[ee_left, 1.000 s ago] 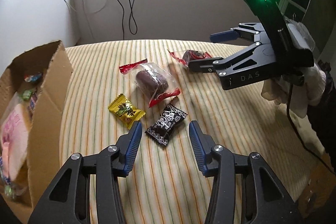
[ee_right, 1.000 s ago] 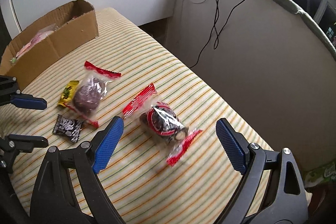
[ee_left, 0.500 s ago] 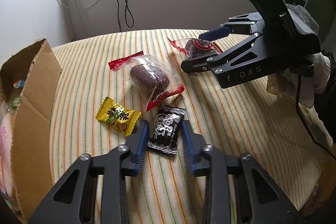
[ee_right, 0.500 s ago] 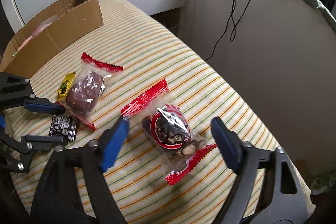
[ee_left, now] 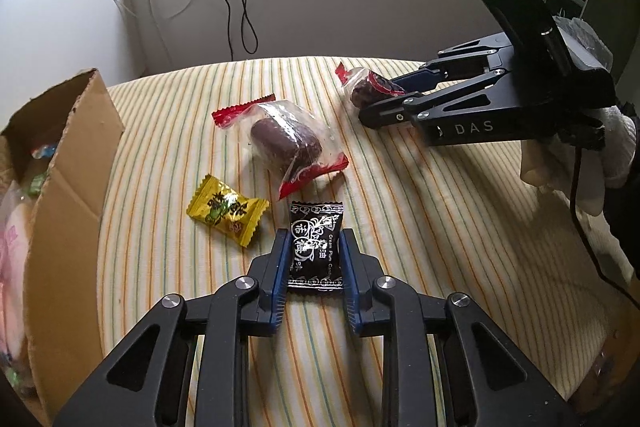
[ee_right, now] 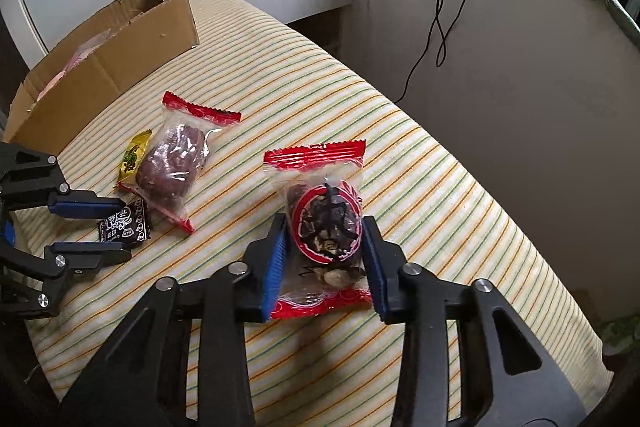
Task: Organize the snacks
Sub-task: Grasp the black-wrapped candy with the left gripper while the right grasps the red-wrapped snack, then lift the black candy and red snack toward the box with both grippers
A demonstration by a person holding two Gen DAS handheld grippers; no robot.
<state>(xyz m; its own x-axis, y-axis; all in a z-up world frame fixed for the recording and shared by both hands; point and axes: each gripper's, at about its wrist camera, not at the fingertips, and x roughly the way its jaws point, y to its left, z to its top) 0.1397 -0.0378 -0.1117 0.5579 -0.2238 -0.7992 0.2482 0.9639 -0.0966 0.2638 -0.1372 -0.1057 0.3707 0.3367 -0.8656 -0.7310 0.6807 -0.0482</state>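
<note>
Black candy point(ee_left: 315, 243) pinched between left tongs point(ee_left: 314, 259), jaws closing, nearly shut, red-banded snack pack point(ee_right: 326, 223) gripped by right tongs point(ee_right: 325, 263), jaws closing, both on striped table point(ee_left: 440, 211).

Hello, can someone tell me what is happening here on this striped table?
A person is sorting wrapped snacks with two hand-held grippers. The left gripper is closing on a black candy, and the right gripper is closing on a clear nut snack pack. A yellow candy and a dark date pack lie loose on the striped cloth. A cardboard box holding other snacks stands beside them.
</note>
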